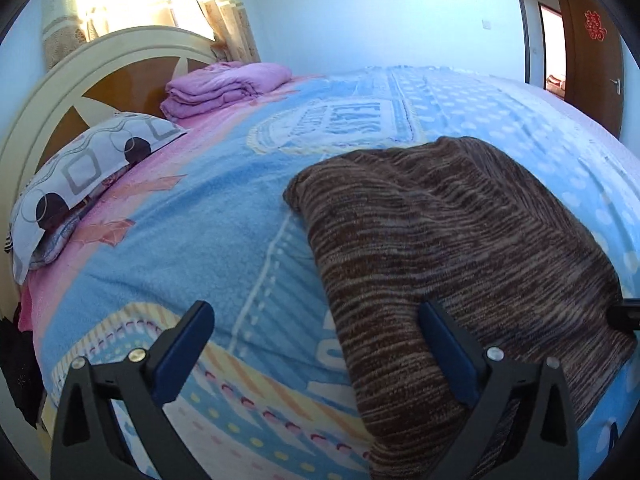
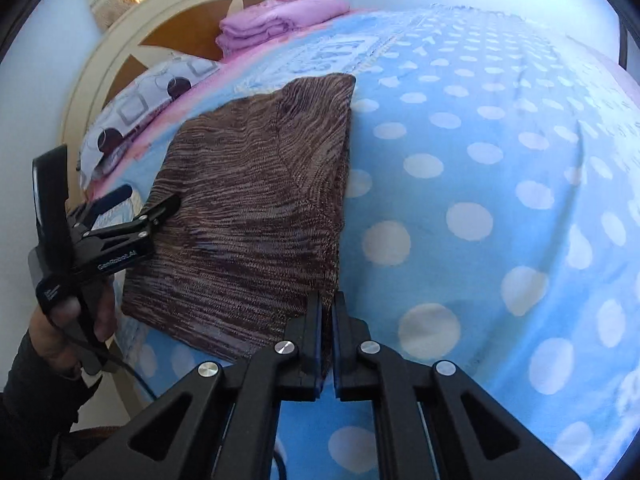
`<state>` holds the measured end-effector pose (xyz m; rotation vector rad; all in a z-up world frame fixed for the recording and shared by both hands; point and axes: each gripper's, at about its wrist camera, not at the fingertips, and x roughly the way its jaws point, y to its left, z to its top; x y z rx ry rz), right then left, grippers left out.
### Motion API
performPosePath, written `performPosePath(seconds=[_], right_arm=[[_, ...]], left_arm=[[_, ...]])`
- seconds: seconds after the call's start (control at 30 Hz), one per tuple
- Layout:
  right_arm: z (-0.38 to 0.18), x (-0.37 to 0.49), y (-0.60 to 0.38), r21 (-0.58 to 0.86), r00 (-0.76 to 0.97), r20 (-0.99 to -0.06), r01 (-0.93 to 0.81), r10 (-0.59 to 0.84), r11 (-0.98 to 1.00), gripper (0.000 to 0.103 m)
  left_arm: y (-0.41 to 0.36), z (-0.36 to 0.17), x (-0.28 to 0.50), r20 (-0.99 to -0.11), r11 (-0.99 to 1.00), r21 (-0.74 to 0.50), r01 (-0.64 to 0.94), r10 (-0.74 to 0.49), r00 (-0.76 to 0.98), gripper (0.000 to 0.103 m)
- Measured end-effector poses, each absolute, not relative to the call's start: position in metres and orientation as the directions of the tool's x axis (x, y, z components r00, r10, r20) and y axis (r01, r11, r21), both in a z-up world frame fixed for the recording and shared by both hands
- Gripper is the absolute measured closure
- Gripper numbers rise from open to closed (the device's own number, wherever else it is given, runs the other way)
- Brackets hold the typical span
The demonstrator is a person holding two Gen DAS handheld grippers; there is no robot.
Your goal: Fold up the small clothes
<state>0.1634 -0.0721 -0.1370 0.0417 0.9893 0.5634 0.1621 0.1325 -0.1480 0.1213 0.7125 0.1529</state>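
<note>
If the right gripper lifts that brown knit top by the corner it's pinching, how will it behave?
The brown knit top will probably drape and hang limp: it lies flat, following the blanket. Its folded layers may slip apart, since only the right gripper pinches the near corner while the left gripper stands open. The fuzzy blanket likely drags rather than slides.

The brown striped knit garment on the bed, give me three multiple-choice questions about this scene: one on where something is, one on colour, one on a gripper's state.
1. Where is the folded purple blanket?
A. By the headboard
B. On the knit garment
C. On the floor

2. What colour are the dots on the blue fleece bedspread?
A. Red
B. White
C. Black

3. How does the right gripper stand?
A. Wide open over the pillow
B. Out of view
C. Shut on the brown striped knit garment

Answers:
A, it lies against the headboard.
B, pale round spots.
C, its pads pinch the garment's near corner.
</note>
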Motion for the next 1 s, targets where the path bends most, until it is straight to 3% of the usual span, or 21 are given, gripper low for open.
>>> performPosePath(seconds=[0.07,0.17,0.3,0.43,0.7,1.0], right_arm=[[-0.128,0.160,-0.074,0.279,0.453,-0.762,-0.414,0.462,0.866,0.098],[-0.100,0.151,-0.067,0.200,0.581,-0.693,-0.415,0.427,0.888,0.073],[-0.090,0.160,-0.033,0.194,0.537,-0.674,-0.535,0.508,0.823,0.072],[-0.127,0.190,-0.019,0.211,0.465,-0.756,-0.493,0.460,0.844,0.071],[-0.122,0.181,-0.033,0.264,0.464,-0.739,-0.468,0.489,0.843,0.071],[-0.054,0.119,-0.044,0.176,0.625,-0.630,-0.462,0.460,0.869,0.051]], left_arm=[[0.135,-0.147,0.161,-0.640,0.983,0.156,-0.101,0.178,0.748,0.000],[0.135,-0.147,0.161,-0.644,0.983,0.145,-0.114,0.181,0.744,0.000],[0.133,-0.149,0.161,-0.638,0.981,0.150,-0.120,0.189,0.746,0.000],[0.137,-0.150,0.161,-0.650,0.987,0.114,-0.115,0.161,0.743,0.000],[0.141,-0.145,0.158,-0.670,0.991,0.078,-0.111,0.135,0.730,0.000],[0.138,-0.091,0.111,-0.606,0.994,0.075,-0.078,0.107,0.788,0.000]])
